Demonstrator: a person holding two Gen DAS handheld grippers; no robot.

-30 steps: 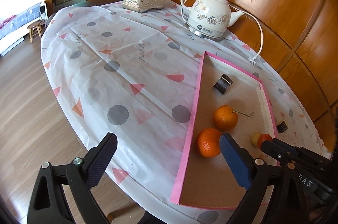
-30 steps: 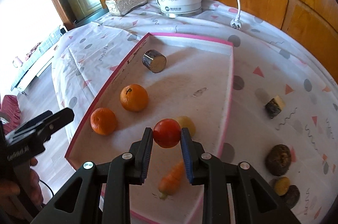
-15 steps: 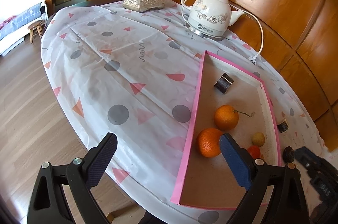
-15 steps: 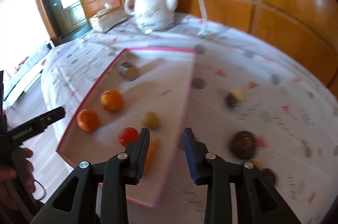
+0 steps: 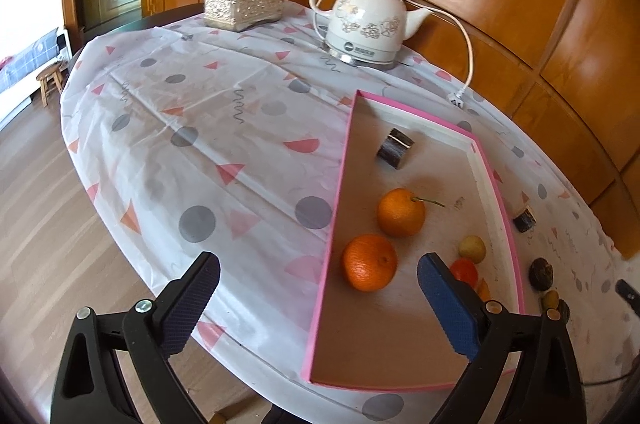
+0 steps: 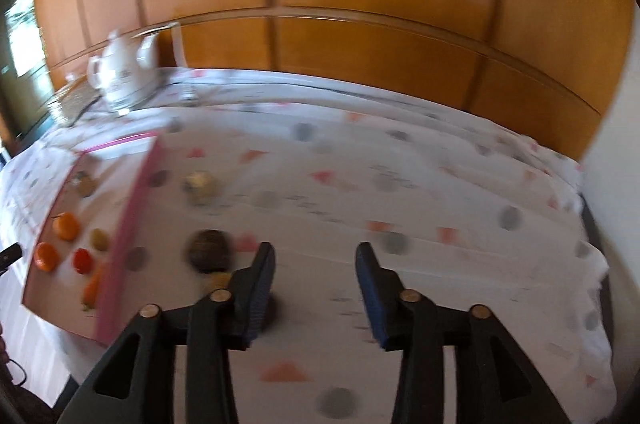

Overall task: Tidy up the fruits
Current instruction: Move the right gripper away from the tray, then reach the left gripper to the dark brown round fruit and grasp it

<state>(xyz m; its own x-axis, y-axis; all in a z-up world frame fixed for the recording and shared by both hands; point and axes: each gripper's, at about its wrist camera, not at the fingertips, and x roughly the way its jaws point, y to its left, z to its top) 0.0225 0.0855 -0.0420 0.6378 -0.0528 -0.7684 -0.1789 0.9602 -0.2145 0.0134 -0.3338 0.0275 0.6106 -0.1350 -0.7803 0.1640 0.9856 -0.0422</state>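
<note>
Tomato (image 6: pixel 81 260) down in tray (image 6: pixel 127 224); right gripper (image 6: pixel 314 288) jaws just opening, empty, next: dark fruit (image 6: pixel 209 250) at 10 o'clock; left gripper (image 5: pixel 318 304) wide, empty.

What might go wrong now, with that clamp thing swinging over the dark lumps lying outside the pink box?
1. The right hand-held gripper, jaws just opened and empty, is blurred with motion; its finger is close to the dark brown round fruit and may knock it away.
2. The pink-rimmed cardboard tray overhangs the table edge, so a bump might tip it.
3. The white ceramic kettle's cord trails loose nearby.
</note>
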